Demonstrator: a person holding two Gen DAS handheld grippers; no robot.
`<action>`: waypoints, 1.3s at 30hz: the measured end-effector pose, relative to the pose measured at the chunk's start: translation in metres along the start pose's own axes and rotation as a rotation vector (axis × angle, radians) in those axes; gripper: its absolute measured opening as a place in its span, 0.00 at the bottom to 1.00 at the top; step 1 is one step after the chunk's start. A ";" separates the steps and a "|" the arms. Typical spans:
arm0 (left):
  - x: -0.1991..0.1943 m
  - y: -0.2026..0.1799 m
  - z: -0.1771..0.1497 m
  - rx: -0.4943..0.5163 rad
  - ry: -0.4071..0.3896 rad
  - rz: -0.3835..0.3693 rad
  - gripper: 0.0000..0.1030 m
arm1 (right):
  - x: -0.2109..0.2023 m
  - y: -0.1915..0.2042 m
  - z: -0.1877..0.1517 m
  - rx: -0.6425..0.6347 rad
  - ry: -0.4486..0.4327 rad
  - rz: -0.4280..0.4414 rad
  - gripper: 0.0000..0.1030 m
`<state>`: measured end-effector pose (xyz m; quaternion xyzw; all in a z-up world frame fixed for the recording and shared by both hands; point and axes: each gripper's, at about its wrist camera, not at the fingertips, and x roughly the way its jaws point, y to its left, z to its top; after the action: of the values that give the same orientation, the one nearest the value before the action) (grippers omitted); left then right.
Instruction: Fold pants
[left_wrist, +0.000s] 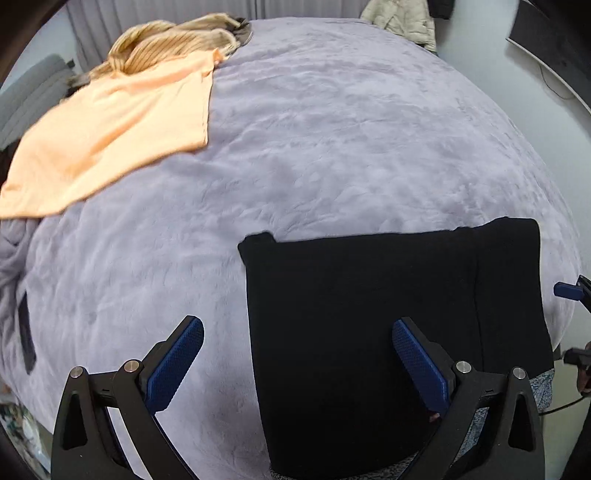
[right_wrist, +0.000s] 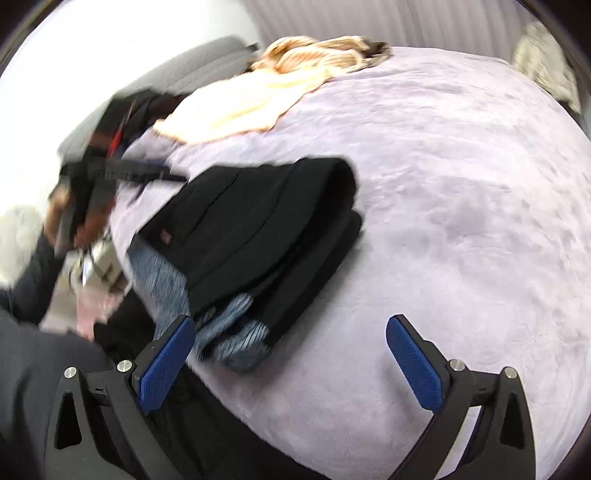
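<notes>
The black pants lie folded into a flat rectangle on the lavender blanket near the front edge, on top of a grey patterned garment. My left gripper is open and empty, just above the pants' left edge. In the right wrist view the folded pants lie as a thick stack with the grey garment sticking out beneath. My right gripper is open and empty, near the stack's near corner. The left gripper shows blurred at the left.
An orange shirt lies spread at the far left of the bed, with a tan ribbed sweater behind it. A beige jacket hangs at the back. The right gripper's tip shows at the right edge.
</notes>
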<state>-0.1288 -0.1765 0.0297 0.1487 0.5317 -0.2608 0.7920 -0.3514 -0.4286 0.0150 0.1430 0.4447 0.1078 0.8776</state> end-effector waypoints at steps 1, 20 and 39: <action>0.010 0.002 -0.005 -0.028 0.017 -0.031 0.99 | 0.003 -0.003 0.007 0.035 -0.012 -0.006 1.00; 0.039 0.022 -0.024 -0.129 -0.006 -0.133 1.00 | 0.065 0.005 0.037 0.263 0.006 -0.104 0.35; 0.073 -0.006 0.039 -0.043 0.033 -0.049 1.00 | 0.111 0.028 0.108 0.063 0.055 -0.341 0.78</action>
<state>-0.0806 -0.2204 -0.0214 0.1229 0.5536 -0.2661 0.7795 -0.2012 -0.3839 0.0026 0.0900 0.4896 -0.0526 0.8657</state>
